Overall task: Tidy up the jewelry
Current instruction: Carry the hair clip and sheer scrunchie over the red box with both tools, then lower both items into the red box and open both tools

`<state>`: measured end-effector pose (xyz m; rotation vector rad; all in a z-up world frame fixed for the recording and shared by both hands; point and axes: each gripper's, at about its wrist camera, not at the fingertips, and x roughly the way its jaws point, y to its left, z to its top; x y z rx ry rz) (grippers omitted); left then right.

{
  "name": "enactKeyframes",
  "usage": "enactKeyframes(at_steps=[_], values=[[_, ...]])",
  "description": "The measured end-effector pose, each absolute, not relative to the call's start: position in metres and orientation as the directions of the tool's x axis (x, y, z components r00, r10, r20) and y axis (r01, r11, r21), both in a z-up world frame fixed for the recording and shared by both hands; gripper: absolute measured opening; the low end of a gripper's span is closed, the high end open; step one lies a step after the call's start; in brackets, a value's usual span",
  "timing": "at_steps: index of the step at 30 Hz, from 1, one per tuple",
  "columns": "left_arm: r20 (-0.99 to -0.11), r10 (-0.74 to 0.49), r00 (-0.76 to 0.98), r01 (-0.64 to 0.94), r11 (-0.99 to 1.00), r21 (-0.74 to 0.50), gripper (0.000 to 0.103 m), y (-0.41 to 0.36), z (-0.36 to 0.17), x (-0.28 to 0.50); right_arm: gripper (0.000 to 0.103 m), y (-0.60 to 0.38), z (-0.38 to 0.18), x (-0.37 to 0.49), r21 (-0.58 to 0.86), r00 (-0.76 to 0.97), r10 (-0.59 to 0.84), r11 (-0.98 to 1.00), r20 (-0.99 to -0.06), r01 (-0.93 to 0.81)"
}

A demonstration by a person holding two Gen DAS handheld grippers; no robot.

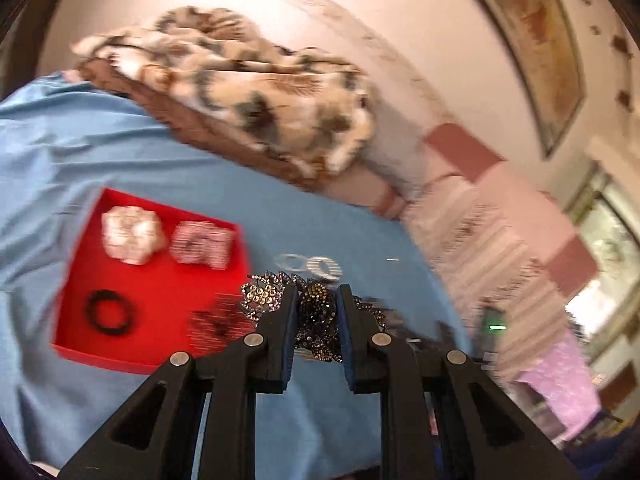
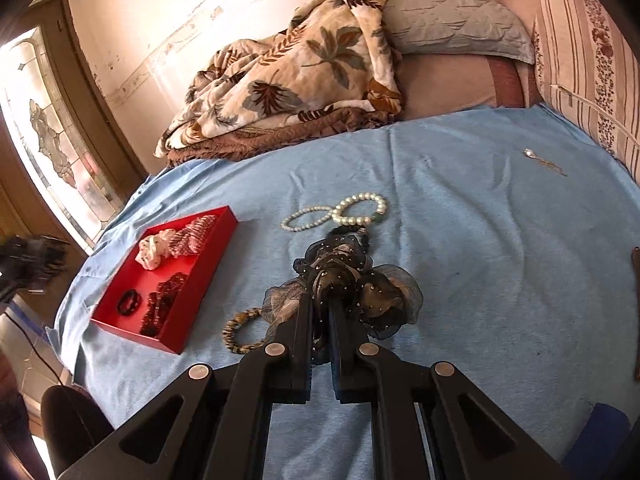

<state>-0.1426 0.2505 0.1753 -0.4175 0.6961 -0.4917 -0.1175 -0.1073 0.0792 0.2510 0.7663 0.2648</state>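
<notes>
My left gripper (image 1: 318, 300) is shut on a dark rhinestone bow clip (image 1: 316, 314), held above the blue sheet just right of the red tray (image 1: 80, 292). The tray holds a white scrunchie (image 1: 132, 236), a pink striped scrunchie (image 1: 202, 246), a black hair tie (image 1: 110, 312) and a dark red piece (image 1: 216, 322). My right gripper (image 2: 320, 306) is shut on a sheer black and brown scrunchie bow (image 2: 352, 276) over the sheet. The red tray (image 2: 196, 280) lies to its left. Two pearl bracelets (image 2: 340, 212) lie beyond it.
A leopard-print hair tie (image 2: 240, 332) lies left of the right gripper. A small silver pendant with chain (image 2: 540, 160) lies far right. A leaf-print blanket (image 2: 296, 76) and pillows (image 2: 452, 20) sit at the bed's far end. The left wrist view is motion-blurred.
</notes>
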Motion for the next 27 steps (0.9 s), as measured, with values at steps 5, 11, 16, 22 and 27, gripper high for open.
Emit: enactKeyframes(at_steps=[5, 11, 16, 22, 27], values=[[-0.582, -0.419, 0.697, 0.156, 0.881, -0.448, 0.018, 0.271, 0.153, -0.113, 0.008, -0.082, 0.099, -0.114, 0.329, 0.677, 0.370, 0.924, -0.636, -0.196], [-0.645, -0.308, 0.699, 0.052, 0.922, -0.384, 0.018, 0.298, 0.126, -0.078, 0.008, -0.027, 0.119, -0.104, 0.316, 0.633, 0.436, 0.900, -0.639, -0.302], [-0.703, -0.237, 0.670, -0.025, 0.940, -0.341, 0.019, 0.318, 0.108, -0.046, 0.008, 0.038, 0.121, -0.085, 0.302, 0.566, 0.486, 0.870, -0.666, -0.391], [-0.744, -0.183, 0.642, -0.108, 0.940, -0.324, 0.019, 0.340, 0.088, -0.027, 0.008, 0.106, 0.109, -0.060, 0.257, 0.514, 0.486, 0.853, -0.707, -0.454], [-0.751, -0.163, 0.640, -0.113, 0.946, -0.302, 0.019, 0.339, 0.081, -0.020, 0.008, 0.136, 0.088, -0.030, 0.259, 0.466, 0.465, 0.860, -0.752, -0.440]])
